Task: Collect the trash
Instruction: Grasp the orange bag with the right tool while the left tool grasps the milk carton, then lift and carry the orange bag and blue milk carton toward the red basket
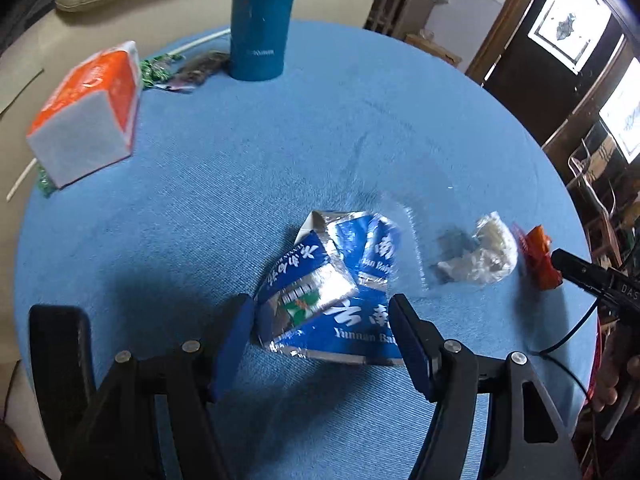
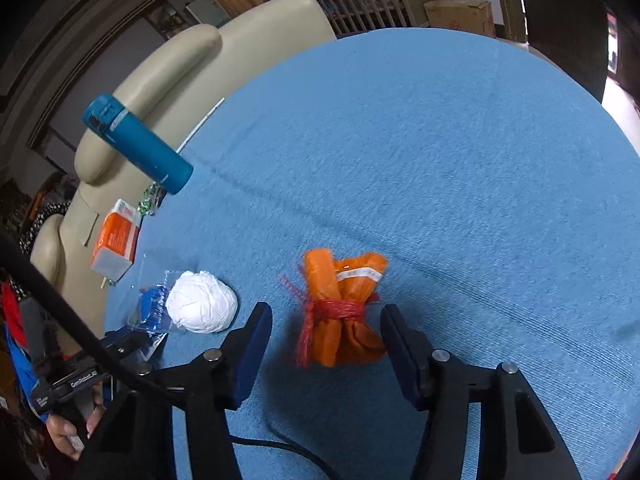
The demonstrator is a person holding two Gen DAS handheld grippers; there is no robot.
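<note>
A crumpled blue and silver foil wrapper (image 1: 328, 292) lies on the blue tablecloth between the open fingers of my left gripper (image 1: 322, 314). A clear plastic film (image 1: 404, 232) lies beside it. A white crumpled tissue ball (image 1: 486, 250) lies to its right and also shows in the right wrist view (image 2: 202, 302). An orange bag bundle tied with red string (image 2: 342, 308) lies between the open fingers of my right gripper (image 2: 326, 326); its edge shows in the left wrist view (image 1: 538, 256). Neither gripper holds anything.
An orange and white tissue box (image 1: 88, 116) sits at the table's left edge, with green and dark candy wrappers (image 1: 176, 70) behind it. A tall teal bottle (image 1: 262, 20) stands at the back. A cream sofa (image 2: 172, 80) lies beyond the table.
</note>
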